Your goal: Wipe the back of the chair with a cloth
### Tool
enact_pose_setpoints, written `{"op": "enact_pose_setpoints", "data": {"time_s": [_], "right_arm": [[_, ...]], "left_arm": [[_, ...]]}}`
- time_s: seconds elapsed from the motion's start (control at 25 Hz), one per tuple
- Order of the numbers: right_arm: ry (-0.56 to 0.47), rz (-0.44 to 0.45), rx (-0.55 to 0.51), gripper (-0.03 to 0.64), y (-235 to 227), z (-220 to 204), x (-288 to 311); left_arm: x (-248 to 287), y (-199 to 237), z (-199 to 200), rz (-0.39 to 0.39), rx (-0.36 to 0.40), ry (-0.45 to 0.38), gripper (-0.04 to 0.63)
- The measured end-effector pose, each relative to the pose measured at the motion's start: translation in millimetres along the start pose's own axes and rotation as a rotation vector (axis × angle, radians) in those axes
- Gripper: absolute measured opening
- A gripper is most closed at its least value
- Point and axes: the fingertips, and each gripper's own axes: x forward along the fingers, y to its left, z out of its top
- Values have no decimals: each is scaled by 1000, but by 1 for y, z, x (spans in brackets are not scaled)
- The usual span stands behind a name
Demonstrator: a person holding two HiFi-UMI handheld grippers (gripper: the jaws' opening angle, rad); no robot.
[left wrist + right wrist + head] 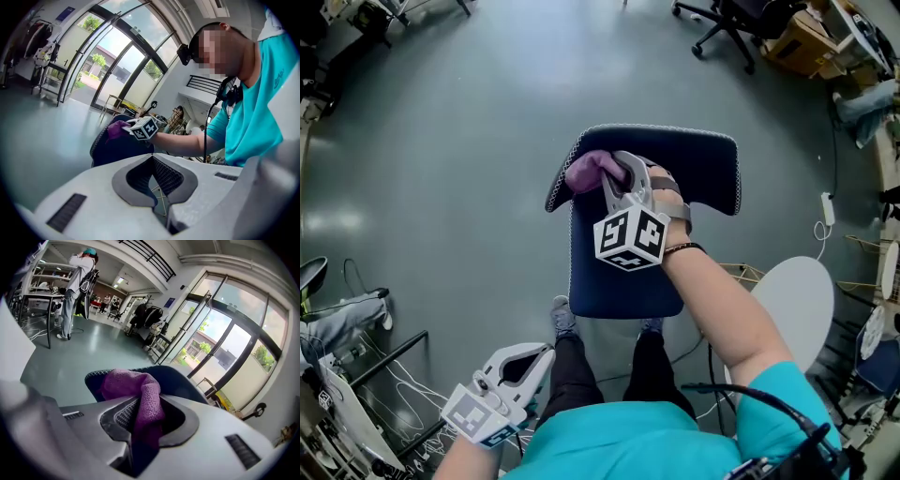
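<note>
A dark blue chair (623, 262) stands in front of me, its backrest (694, 155) at the far side. My right gripper (619, 178) is shut on a purple cloth (591, 169), and the cloth lies against the left end of the backrest's top edge. In the right gripper view the purple cloth (140, 397) is bunched between the jaws, with the backrest (173, 380) just behind it. My left gripper (530, 361) hangs low at my left side, away from the chair, with its jaws together and nothing in them. The left gripper view shows the chair (115, 145) from the side.
Grey floor surrounds the chair. A black office chair (727, 28) and boxes (806, 42) stand at the far right. A white round table (797, 305) is at my right. Cables and metal frames (366, 375) lie at my left. My legs (609, 370) are just behind the seat.
</note>
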Motion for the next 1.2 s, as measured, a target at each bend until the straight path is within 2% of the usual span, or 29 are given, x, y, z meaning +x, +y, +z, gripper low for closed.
{"op": "enact_pose_setpoints", "data": {"time_s": [0.24, 0.52, 0.8, 0.88, 0.96, 1.2], "right_arm": [[78, -66, 19, 89, -46, -79, -27], [162, -170, 110, 89, -119, -184, -77], [197, -214, 134, 91, -152, -237, -116], [194, -211, 137, 91, -155, -240, -121], [157, -191, 133, 89, -150, -226, -123], [-17, -10, 132, 89, -76, -120, -93]], "left_arm": [[48, -28, 1, -69, 28, 61, 3], [118, -76, -4, -155, 61, 124, 3], [156, -115, -8, -215, 88, 153, 3], [159, -120, -9, -213, 87, 148, 3], [156, -117, -11, -196, 78, 139, 3], [119, -81, -12, -113, 44, 82, 3]]}}
